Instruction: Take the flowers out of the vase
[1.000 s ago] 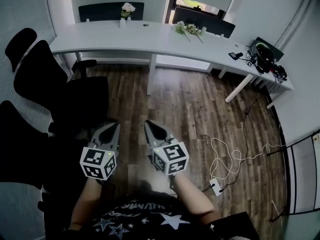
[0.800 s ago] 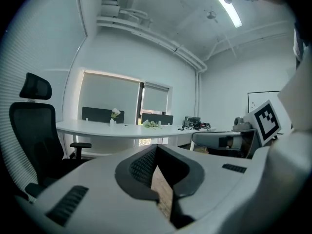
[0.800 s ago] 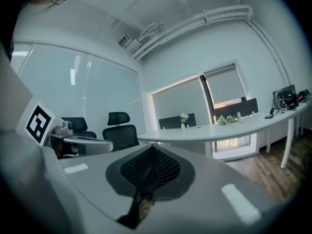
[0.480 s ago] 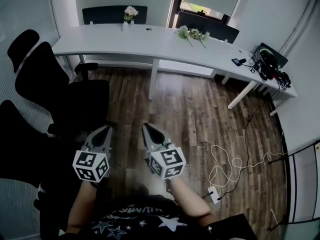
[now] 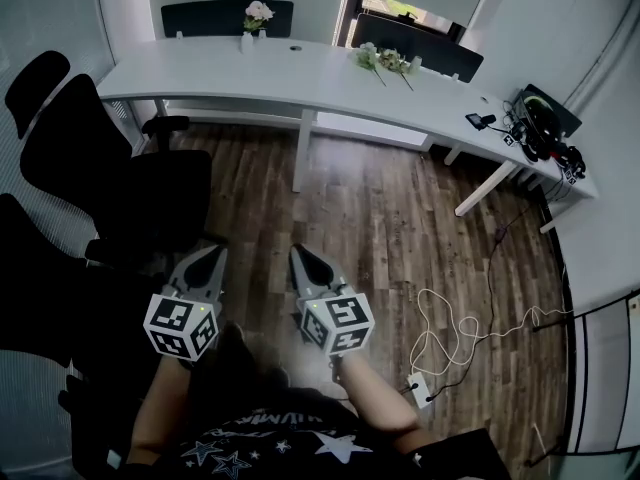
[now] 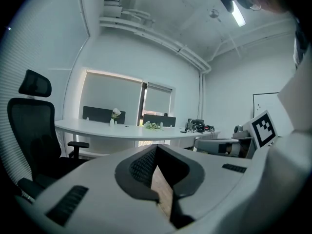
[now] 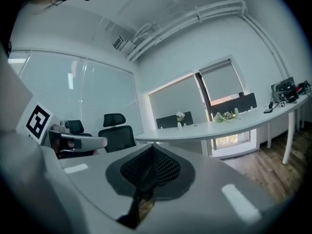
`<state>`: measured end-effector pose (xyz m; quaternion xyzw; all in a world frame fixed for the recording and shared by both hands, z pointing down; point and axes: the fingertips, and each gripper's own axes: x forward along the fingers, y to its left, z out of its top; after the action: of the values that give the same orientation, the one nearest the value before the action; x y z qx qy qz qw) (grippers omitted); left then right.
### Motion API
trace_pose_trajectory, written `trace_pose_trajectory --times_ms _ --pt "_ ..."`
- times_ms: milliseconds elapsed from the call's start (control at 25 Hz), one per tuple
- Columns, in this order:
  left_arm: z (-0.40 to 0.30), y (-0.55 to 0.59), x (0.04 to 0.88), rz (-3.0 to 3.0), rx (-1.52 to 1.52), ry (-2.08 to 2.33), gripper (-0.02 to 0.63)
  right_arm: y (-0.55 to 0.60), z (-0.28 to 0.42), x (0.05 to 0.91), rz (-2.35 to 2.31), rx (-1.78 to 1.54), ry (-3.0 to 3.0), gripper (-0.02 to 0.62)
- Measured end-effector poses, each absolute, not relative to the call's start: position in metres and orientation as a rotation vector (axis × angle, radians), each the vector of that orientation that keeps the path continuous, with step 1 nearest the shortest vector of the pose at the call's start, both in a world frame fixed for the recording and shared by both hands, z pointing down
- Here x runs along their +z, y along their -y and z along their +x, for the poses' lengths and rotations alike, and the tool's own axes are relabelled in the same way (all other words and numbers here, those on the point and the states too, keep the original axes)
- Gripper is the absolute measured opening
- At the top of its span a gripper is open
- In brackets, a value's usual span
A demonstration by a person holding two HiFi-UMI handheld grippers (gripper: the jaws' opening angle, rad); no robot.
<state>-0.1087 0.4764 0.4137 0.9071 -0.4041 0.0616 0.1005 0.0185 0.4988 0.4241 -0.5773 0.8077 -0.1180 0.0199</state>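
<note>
Left gripper (image 5: 216,256), right gripper (image 5: 298,254): near, fingers pressed together, empty.
Flowers (image 5: 258,11): in white vase (image 5: 246,41), far left on tabletop (image 5: 300,78).
Risk: fingers arriving closed may topple the vase.

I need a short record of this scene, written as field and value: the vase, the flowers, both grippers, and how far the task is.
vase: small pale vase, upright at the far edge of the white desk
flowers: pale flowers standing in the vase
loose flowers: a bunch lying on the desk, right of the vase
left gripper: shut, empty, over the wooden floor
right gripper: shut, empty, beside the left one
office chairs: black, at the left
task: not begun; both grippers well short of the desk
</note>
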Motion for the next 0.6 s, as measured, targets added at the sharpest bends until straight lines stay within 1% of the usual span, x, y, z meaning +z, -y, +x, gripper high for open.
trace_pose_trajectory --times_ms 280,600 --pt "-0.106 -0.442 0.424 2.669 0.178 1.178 0.008 -0.47 0.021 0.436 -1.809 -0.401 -2.51 -0.005" --pt "-0.11 -0.361 0.423 2.662 0.148 1.166 0.008 -0.396 0.024 0.435 -1.863 -0.389 -2.505 -0.005"
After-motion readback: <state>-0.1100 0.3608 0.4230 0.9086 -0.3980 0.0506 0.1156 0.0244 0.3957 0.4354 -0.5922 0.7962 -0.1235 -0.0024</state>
